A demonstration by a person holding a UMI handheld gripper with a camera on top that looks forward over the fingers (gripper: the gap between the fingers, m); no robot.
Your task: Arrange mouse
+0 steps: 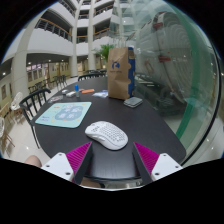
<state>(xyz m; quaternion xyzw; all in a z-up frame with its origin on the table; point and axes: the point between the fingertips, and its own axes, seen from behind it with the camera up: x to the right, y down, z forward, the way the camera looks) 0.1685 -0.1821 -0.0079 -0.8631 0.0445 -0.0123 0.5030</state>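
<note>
Jaws (113, 158): open, nothing held | mouse (107, 134): white, frame centre, just ahead on dark tabletop (150, 125) | mat (63, 114): centre-left | bag (118, 61): upper centre

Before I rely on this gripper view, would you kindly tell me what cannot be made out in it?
- Mouse: its near edge dips behind the open hand-held gripper, just ahead of the fingers.
- Paper bag: printing too small to read.
- Mat: its pattern is too small to identify.
- Small grey object beside the bag: too small to name.
- Table: its far end is hidden behind the bag.
</note>
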